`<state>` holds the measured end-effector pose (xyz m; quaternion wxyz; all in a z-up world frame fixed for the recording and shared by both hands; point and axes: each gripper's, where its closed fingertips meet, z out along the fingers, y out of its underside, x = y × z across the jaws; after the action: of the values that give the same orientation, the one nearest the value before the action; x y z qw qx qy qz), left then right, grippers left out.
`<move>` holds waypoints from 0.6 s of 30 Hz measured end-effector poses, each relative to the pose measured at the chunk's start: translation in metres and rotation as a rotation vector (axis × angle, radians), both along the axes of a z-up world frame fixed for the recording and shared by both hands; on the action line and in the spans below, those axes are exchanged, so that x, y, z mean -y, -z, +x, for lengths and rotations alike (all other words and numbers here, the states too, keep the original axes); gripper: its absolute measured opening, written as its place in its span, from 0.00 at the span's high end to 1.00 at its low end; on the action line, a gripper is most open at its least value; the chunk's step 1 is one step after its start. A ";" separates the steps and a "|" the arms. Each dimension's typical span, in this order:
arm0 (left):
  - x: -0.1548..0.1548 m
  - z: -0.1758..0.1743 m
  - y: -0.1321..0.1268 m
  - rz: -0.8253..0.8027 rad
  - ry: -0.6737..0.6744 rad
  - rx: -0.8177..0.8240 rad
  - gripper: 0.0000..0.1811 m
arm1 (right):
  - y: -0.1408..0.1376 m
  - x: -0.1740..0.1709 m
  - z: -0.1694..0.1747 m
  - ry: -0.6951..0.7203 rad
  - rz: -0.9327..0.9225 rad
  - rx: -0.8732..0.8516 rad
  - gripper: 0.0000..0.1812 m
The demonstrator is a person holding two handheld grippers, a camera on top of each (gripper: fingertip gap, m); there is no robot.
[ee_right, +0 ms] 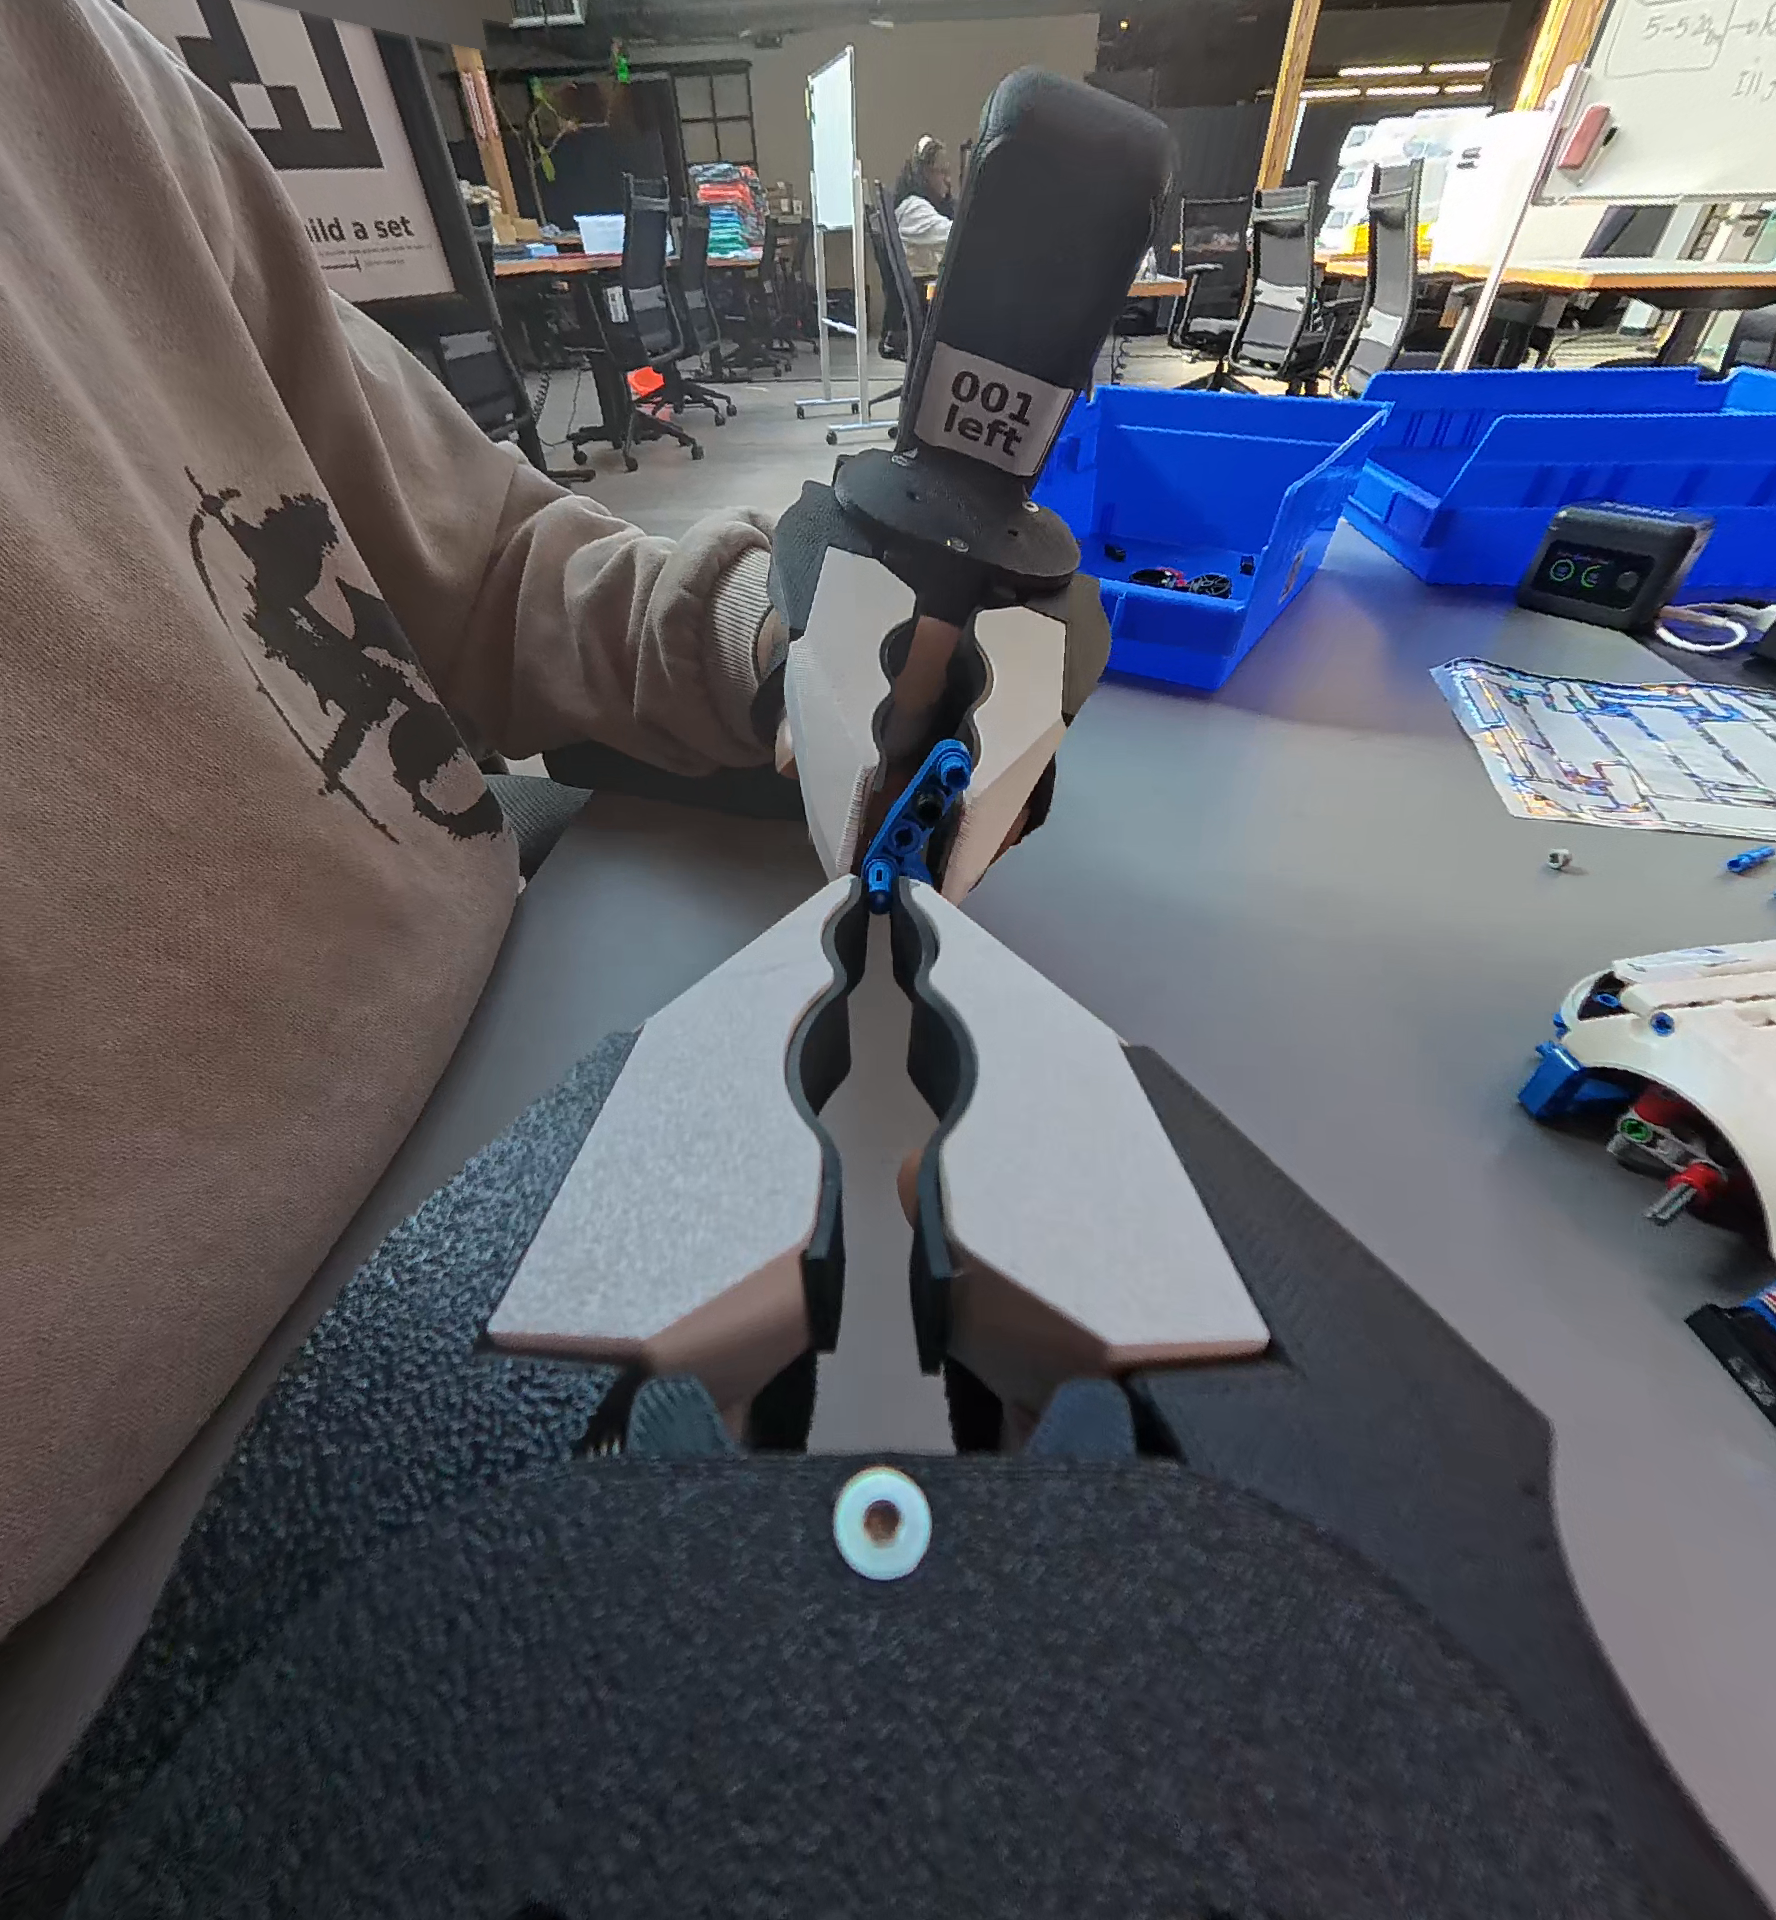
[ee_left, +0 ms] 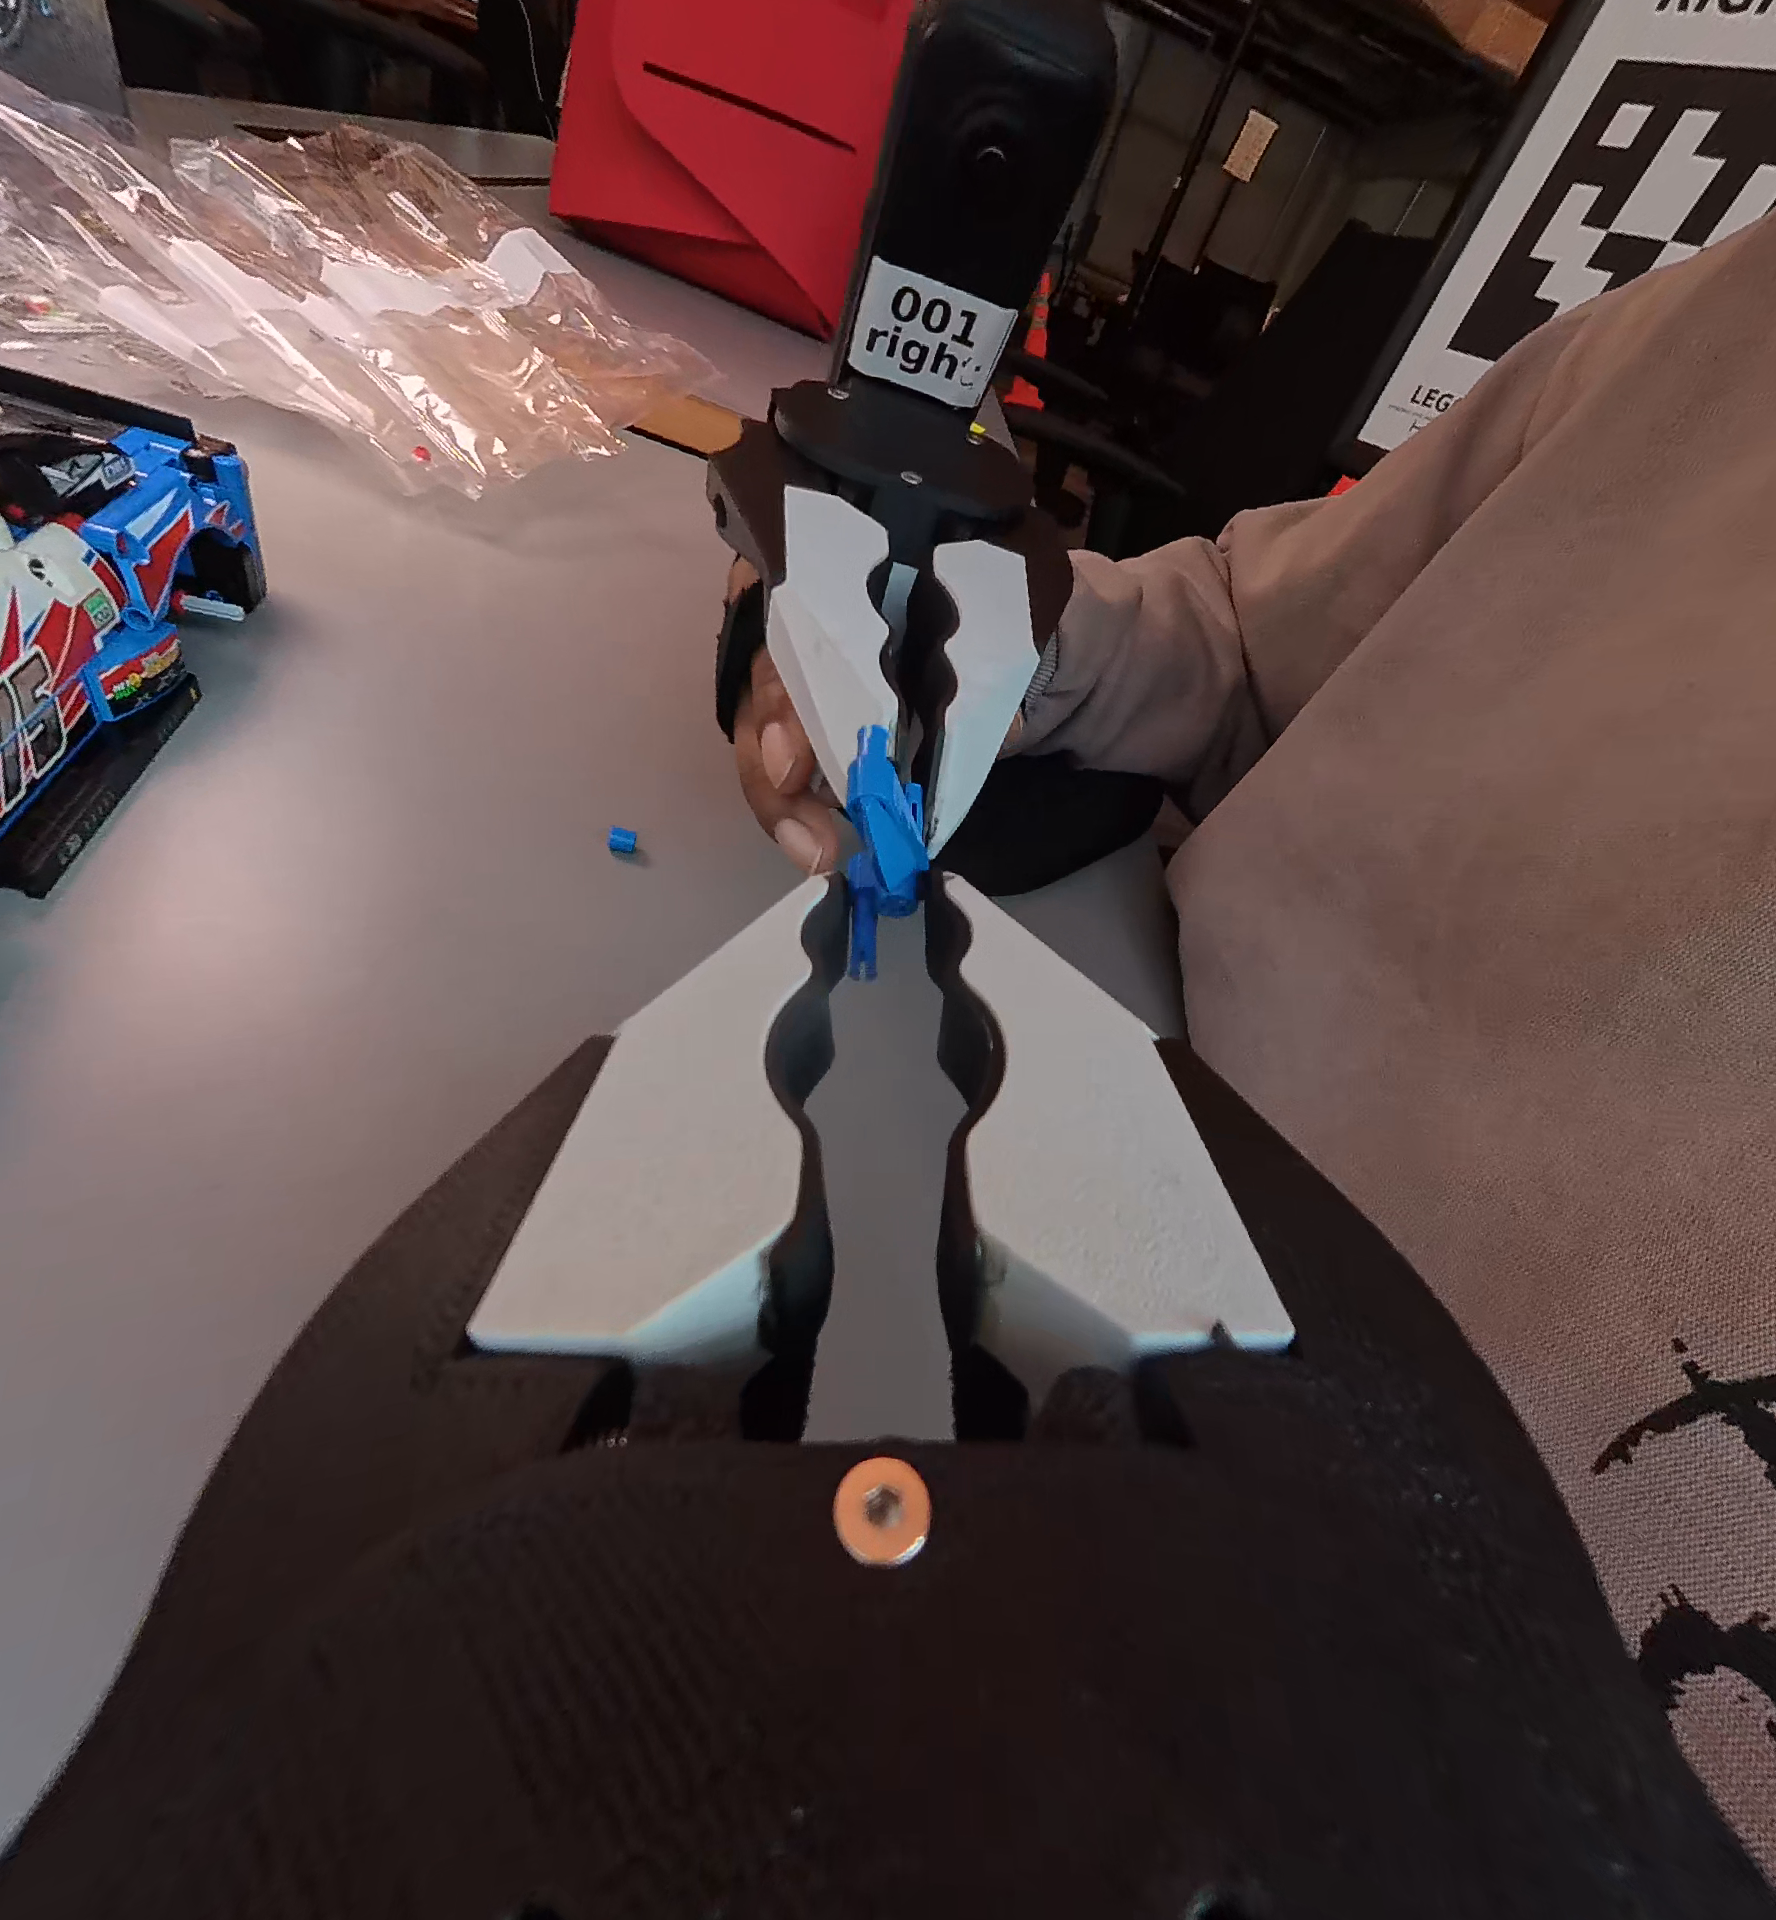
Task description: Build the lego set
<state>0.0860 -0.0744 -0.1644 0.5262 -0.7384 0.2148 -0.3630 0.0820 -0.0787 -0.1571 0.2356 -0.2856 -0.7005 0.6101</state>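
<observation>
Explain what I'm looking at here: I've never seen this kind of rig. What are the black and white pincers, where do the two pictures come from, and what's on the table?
No robot: a person in a tan sweatshirt holds a two-finger gripper in each hand, each with its own camera looking along its fingers. The left wrist view shows the left gripper near, with the right gripper facing it. The right wrist view is the reverse: right gripper near. They meet tip to tip over the grey table, both shut on one small blue lego piece. On the table: a partly built lego race car, clear plastic bags, a loose blue bit, a printed sheet and blue bins.
</observation>
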 end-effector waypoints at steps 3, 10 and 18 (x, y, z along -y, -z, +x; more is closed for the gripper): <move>0.000 0.000 -0.002 0.020 -0.006 -0.020 0.93 | -0.001 0.000 0.001 -0.007 0.002 -0.002 0.99; 0.000 0.001 -0.008 0.034 -0.004 -0.007 0.93 | -0.005 -0.001 0.002 -0.017 0.005 -0.006 0.99; 0.002 -0.016 -0.010 0.042 -0.046 -0.022 0.99 | -0.022 -0.027 0.010 0.016 -0.058 -0.042 0.99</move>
<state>0.0697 -0.0769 -0.1548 0.5473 -0.7360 0.2110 -0.3380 0.0925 -0.0520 -0.1354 0.2468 -0.2851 -0.6752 0.6339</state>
